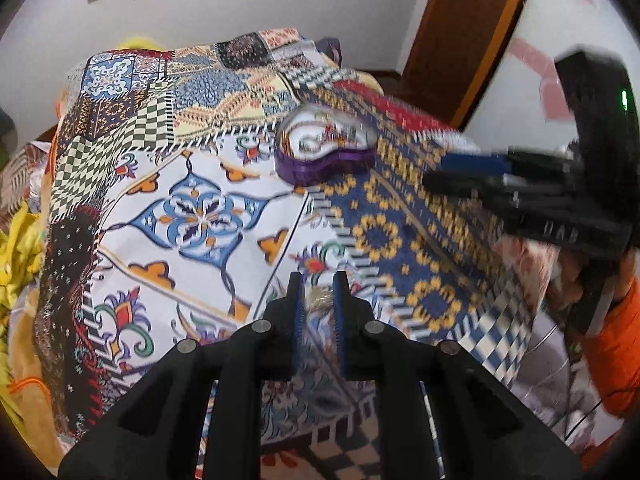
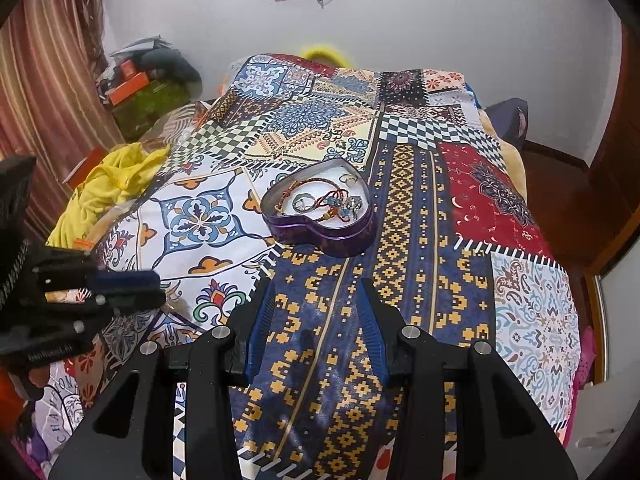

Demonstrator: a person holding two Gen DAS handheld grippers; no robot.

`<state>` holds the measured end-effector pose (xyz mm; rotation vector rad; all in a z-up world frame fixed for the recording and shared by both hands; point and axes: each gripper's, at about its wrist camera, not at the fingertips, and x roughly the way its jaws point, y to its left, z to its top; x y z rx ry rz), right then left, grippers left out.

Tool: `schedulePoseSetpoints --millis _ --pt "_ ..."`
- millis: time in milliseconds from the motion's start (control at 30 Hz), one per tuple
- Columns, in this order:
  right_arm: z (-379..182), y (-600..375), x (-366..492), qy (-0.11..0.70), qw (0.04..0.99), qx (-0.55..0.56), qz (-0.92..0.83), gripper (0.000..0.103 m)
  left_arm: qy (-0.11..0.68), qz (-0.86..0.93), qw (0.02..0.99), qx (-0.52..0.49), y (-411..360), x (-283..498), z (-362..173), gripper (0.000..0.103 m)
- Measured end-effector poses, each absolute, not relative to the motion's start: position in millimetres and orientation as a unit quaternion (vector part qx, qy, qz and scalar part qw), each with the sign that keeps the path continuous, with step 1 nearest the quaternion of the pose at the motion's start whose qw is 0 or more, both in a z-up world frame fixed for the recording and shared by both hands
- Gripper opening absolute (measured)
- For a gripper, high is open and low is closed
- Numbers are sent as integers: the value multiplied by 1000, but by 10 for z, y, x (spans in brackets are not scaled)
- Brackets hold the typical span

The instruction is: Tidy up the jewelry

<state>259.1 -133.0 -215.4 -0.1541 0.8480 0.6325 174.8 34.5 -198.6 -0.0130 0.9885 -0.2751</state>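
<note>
A purple heart-shaped tin (image 2: 320, 240) stands open on the patchwork bedspread (image 2: 420, 220), holding bracelets and rings (image 2: 324, 202). In the left wrist view the tin (image 1: 320, 168) is blurred and lies ahead of my left gripper (image 1: 319, 286). Its jaws stand nearly together, pinching a small gold-coloured piece of jewelry (image 1: 320, 300) just above the cloth. The right wrist view shows the left gripper (image 2: 158, 288) low at the left, short of the tin. My right gripper (image 2: 316, 312) hangs open over the blue-and-yellow patch in front of the tin, with nothing between its fingers. It also shows at the right (image 1: 440, 170).
A yellow cloth (image 2: 108, 188) is bunched at the bed's left side, with boxes and clutter (image 2: 140, 80) behind it. A brown wooden door (image 1: 460, 40) stands to the right. A person's orange sleeve (image 1: 616, 340) holds the right gripper.
</note>
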Motion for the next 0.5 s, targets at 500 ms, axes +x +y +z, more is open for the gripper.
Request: schedulePoseSetpoints --millis 500 --pt "-2284 -1300 2566 420 852 -72 305 38 481 -122 868 10 250 1804 -2107 25"
